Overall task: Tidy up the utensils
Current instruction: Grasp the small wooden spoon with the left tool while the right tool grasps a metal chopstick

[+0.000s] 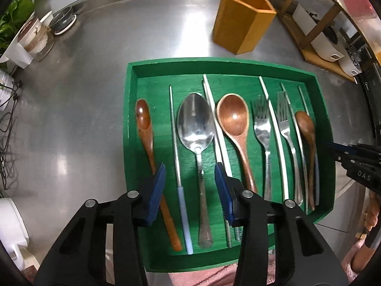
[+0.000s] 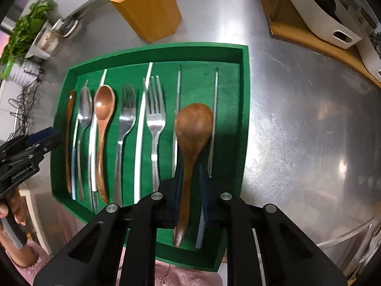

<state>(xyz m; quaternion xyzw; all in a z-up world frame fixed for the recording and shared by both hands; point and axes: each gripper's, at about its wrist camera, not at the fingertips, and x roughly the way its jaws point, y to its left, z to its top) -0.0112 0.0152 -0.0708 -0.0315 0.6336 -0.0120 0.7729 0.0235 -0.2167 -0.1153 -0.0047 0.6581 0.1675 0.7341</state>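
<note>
Right claw (image 2: 191, 190) is pinching the handle of a dark wooden spoon (image 2: 193, 128), pads on either side of the stem. Spoon's long axis runs near-to-far, same as the dividers, bowl at the far end, handle tip toward the near rim. It sits over the right part of the green tray (image 2: 245, 109), between two thin divider rods; can't tell whether it's resting on the tray floor or just above it.

Left claw (image 1: 189, 190) is spread, holding nothing, hovering over the tray's left side w/ the big metal spoon (image 1: 196, 124) lined up between its pads. A slim wooden spoon (image 1: 145, 128) lies just left of it, a round wooden spoon (image 1: 234, 116) to the right, then two forks (image 1: 262, 124).

Orange holder (image 2: 147, 7) stands on the tabletop (image 2: 297, 119) beyond the tray's far rim, apart from it. Right claw is clearly nearer the dark spoon; if it's meant for the holder, the move is away and leftward, probably tipping the spoon upright.
</note>
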